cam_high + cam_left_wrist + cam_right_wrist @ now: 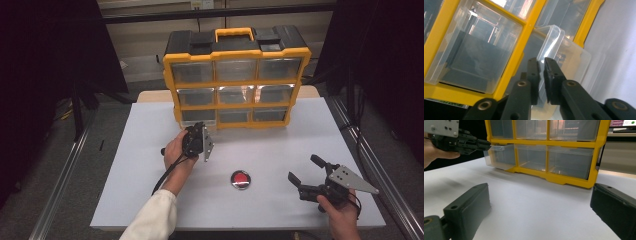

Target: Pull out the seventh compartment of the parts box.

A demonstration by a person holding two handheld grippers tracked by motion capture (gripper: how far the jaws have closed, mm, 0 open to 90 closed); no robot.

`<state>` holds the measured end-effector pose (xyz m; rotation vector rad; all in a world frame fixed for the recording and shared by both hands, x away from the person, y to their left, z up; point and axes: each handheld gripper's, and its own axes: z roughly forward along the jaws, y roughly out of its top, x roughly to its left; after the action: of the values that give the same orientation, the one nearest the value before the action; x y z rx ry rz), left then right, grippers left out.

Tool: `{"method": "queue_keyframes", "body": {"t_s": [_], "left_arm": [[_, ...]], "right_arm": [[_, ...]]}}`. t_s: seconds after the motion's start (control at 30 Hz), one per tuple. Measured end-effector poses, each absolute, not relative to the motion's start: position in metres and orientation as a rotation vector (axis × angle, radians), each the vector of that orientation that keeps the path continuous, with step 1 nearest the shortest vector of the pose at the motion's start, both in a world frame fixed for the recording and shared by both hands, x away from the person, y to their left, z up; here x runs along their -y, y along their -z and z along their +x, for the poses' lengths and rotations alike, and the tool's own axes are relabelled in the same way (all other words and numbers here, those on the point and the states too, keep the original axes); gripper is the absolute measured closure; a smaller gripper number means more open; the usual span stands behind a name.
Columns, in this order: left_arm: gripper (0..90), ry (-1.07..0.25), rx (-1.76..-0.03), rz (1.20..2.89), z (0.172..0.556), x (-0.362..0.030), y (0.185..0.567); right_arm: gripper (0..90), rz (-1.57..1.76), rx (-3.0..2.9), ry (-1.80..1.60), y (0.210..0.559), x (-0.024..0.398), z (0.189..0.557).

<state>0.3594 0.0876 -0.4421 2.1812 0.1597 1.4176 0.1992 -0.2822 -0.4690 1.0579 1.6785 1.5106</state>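
A yellow and black organizer (235,75) with clear drawers stands at the back of the white table (150,200). Its bottom-left drawer (198,117) sticks out a little from the frame. My left gripper (541,61) is shut on the clear front lip of that drawer (571,57), with the thin plastic edge pinched between the pads. From the right gripper view, the left gripper (487,145) reaches the drawer (499,157) from the left. My right gripper (304,168) rests low at the table's right front, jaws wide open with nothing between them (539,195).
A round red disc with a metal rim (240,179) lies on the table between the two hands. The other drawers (569,157) sit flush in the frame. Metal rails (370,165) run along both sides of the table.
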Motion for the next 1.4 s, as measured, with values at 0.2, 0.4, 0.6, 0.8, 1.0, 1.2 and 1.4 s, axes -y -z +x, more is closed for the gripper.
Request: {"method": "queue_keyframes", "body": {"t_s": [0.2, 0.4, 0.6, 0.8, 1.0, 1.2, 1.4], "left_arm": [[74.7, -1.451, -0.200, 2.133, 0.360, -0.091, 0.439], [61.0, -1.422, -0.191, 2.184, 0.367, -0.086, 0.443], [60.7, -1.453, -0.142, 2.255, 0.375, -0.082, 0.448], [68.9, -1.499, -0.081, 2.297, 0.375, -0.081, 0.444], [69.9, -1.480, -0.088, 2.280, 0.369, -0.081, 0.444], [69.7, -1.528, -0.048, 2.353, 0.357, -0.086, 0.440], [69.5, -1.446, -0.089, 2.250, 0.350, -0.087, 0.447]], "right_arm": [[2.1, 1.070, -1.668, -1.510, 0.469, 0.282, 0.199], [2.1, 1.060, -1.675, -1.506, 0.469, 0.283, 0.199], [2.1, 1.068, -1.668, -1.514, 0.468, 0.282, 0.199], [2.1, 1.071, -1.667, -1.511, 0.469, 0.282, 0.199], [2.0, 1.064, -1.671, -1.516, 0.468, 0.283, 0.199], [2.0, 1.062, -1.672, -1.515, 0.469, 0.283, 0.199], [2.1, 1.069, -1.665, -1.513, 0.468, 0.282, 0.199]]}}
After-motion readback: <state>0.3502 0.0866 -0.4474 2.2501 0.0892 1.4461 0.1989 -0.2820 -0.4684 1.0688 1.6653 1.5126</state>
